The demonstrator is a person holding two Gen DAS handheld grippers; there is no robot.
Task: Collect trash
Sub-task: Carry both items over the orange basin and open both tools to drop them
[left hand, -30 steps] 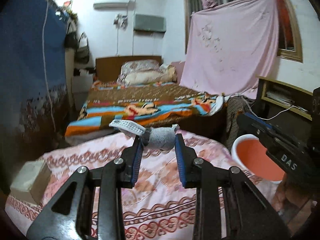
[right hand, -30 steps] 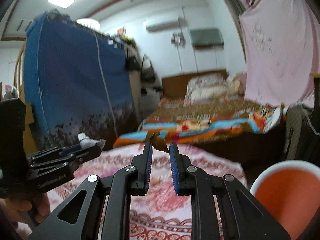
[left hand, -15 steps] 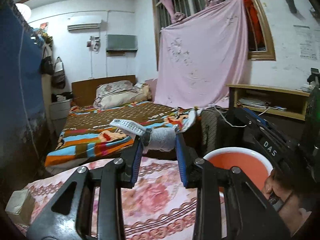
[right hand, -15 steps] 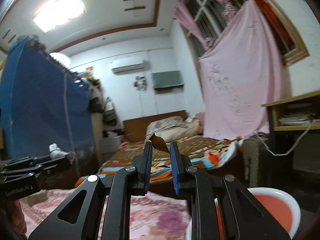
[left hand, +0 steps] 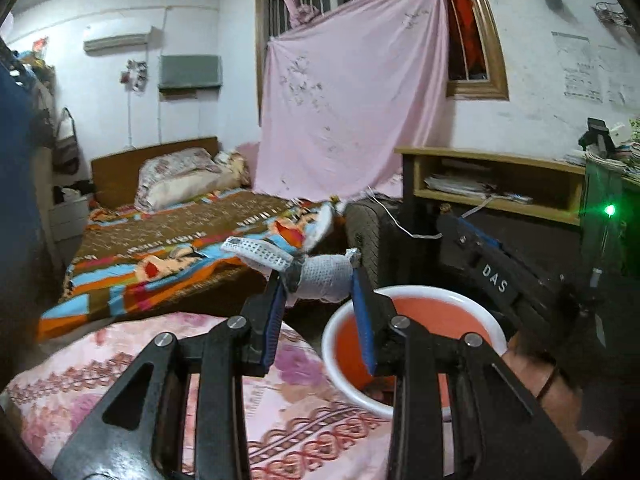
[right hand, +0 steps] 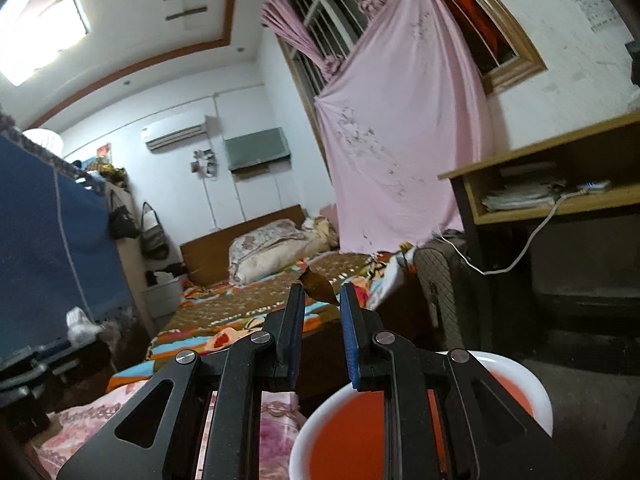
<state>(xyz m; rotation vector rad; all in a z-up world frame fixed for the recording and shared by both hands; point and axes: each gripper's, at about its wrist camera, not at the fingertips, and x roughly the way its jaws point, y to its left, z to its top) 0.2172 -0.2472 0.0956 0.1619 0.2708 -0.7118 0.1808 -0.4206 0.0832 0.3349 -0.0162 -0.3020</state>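
My left gripper is shut on a crumpled grey-white wad of wrapping with a perforated white strip sticking out to the left. It hangs just above the near rim of a white basin with an orange-red inside. My right gripper is shut on a small brown scrap, like a dry leaf, held at its fingertips. In the right wrist view the same basin lies below and to the right of the fingers. The right gripper's body shows at the right of the left wrist view, with a hand under it.
A bed with a pink flowered cover lies under both grippers. Behind it stands a second bed with a colourful blanket. A dark chair, a wooden desk with a shelf and a pink sheet over the window fill the right side.
Both views swung to the right, away from the blue partition toward the desk. The basin moved from the right edge to under the fingers. Each gripper kept its piece.
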